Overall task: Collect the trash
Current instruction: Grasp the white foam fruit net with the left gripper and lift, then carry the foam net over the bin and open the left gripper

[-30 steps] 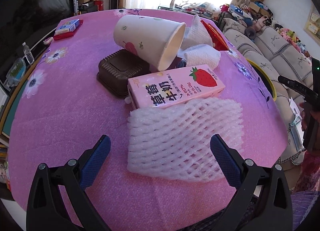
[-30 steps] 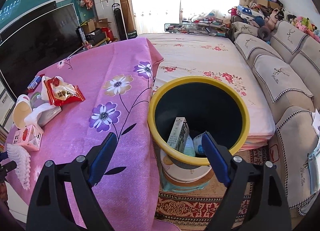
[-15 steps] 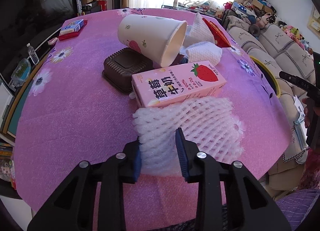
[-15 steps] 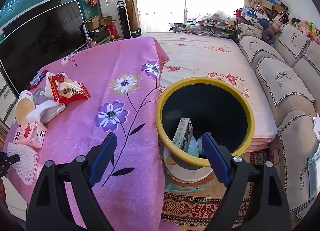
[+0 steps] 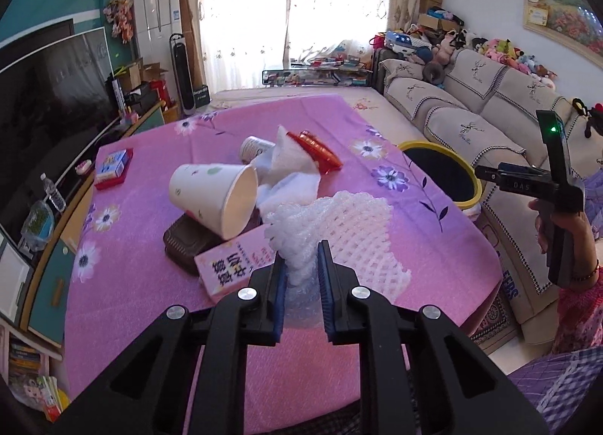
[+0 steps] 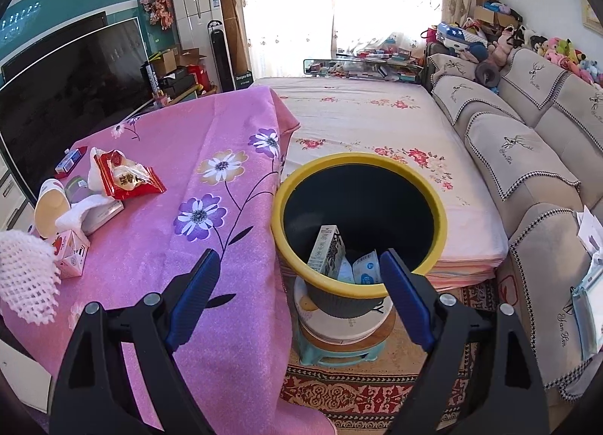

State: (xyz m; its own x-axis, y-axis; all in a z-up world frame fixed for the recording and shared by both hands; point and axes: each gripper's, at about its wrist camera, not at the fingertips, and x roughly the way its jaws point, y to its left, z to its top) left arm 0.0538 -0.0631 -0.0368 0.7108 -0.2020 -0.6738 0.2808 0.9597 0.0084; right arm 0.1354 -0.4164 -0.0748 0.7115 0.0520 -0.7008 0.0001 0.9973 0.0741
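Note:
My left gripper [image 5: 301,250] is shut on a white foam fruit net [image 5: 339,231] and holds it lifted above the pink table [image 5: 150,284]; the net also shows in the right wrist view [image 6: 22,276]. On the table lie a pink strawberry milk carton [image 5: 233,269], a tipped paper cup [image 5: 215,197], a brown tray [image 5: 184,242], white tissues [image 5: 290,178] and a red snack wrapper [image 5: 316,148]. My right gripper [image 6: 297,261] is open and empty, above the yellow-rimmed trash bin [image 6: 358,167], which holds cartons.
The bin stands on a stool off the table's right edge [image 5: 467,178]. A sofa [image 6: 527,156] runs along the right. A cloth-covered bed [image 6: 377,114] lies behind the bin. A TV [image 6: 68,88] stands at the left. A small blue and red box [image 5: 113,165] lies at the table's far left.
My left gripper closed on the foam net and lifted it off the table, tilting upward. The right gripper stayed open over the bin, shifting slightly.

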